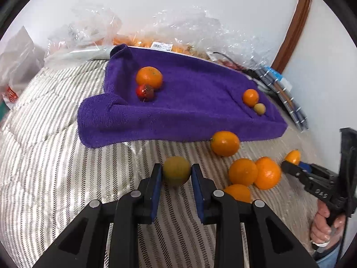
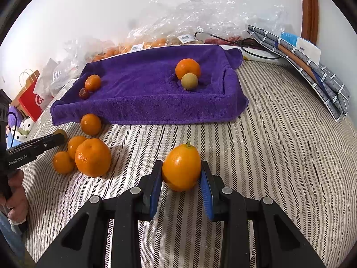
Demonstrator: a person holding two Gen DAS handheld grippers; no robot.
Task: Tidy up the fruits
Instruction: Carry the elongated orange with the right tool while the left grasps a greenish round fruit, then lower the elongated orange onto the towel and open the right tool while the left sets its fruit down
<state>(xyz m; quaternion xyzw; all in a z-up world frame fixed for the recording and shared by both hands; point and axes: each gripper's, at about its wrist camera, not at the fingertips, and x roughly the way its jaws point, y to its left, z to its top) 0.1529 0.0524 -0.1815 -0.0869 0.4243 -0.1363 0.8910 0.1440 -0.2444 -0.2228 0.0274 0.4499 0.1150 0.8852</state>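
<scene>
My left gripper point(image 1: 176, 174) is shut on a small yellow-green round fruit point(image 1: 176, 170), just above the striped bedcover. My right gripper point(image 2: 181, 176) is shut on an oval orange kumquat point(image 2: 181, 170); it also shows in the left wrist view point(image 1: 293, 157). A purple towel tray point(image 2: 147, 107) holds an orange point(image 2: 187, 67) with a yellow-green fruit point(image 2: 189, 81) at its right, and an orange point(image 2: 92, 82) with a dark red fruit point(image 2: 84, 93) at its left. Several loose oranges point(image 2: 92, 156) lie on the cover in front of the tray.
Clear plastic bags point(image 2: 189, 15) of fruit lie behind the tray along the white wall. A folded grey patterned cloth point(image 2: 312, 73) and a black cable point(image 2: 245, 44) lie at the back right. A red paper bag point(image 2: 30, 100) stands at far left.
</scene>
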